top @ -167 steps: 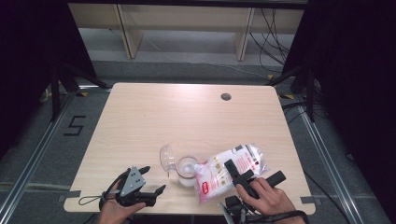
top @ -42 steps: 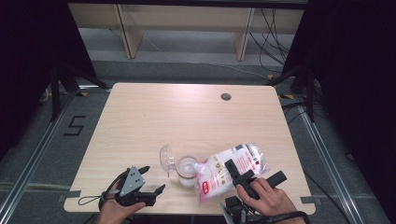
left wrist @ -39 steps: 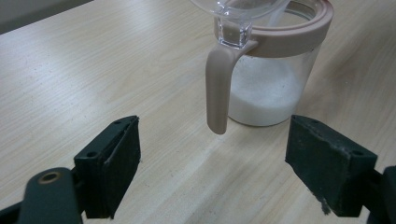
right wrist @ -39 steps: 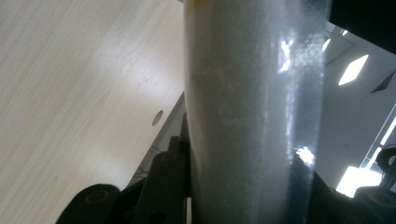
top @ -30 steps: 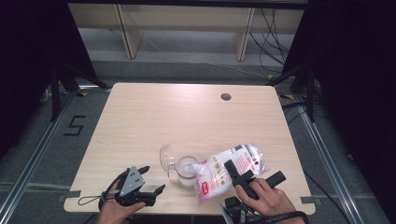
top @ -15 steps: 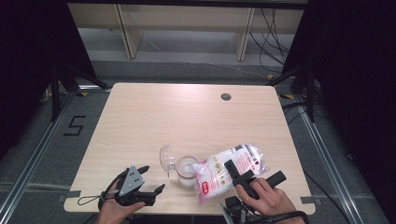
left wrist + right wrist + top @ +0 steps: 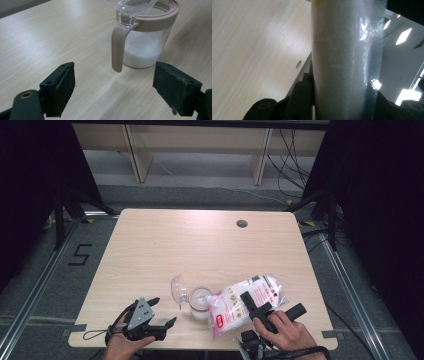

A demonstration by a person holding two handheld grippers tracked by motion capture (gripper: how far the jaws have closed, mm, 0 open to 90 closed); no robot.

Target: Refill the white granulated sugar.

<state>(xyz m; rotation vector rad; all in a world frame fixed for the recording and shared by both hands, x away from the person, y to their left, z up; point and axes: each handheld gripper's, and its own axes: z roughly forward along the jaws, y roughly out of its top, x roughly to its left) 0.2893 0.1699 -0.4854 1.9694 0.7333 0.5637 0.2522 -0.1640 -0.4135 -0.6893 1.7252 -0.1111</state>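
Resting near the table's [image 7: 150,250] front edge, the left gripper [image 7: 152,322] is spreading its jaws wide, holding nothing; the clear jar [image 7: 147,42] with beige rim, hinged lid open and curved handle is standing just ahead of it, partly filled with white granules. The right gripper [image 7: 260,307] is clamping the soft, glossy plastic bag [image 7: 247,302], tilted with its mouth over the jar. Granules could spill if the limp bag sags or slips.
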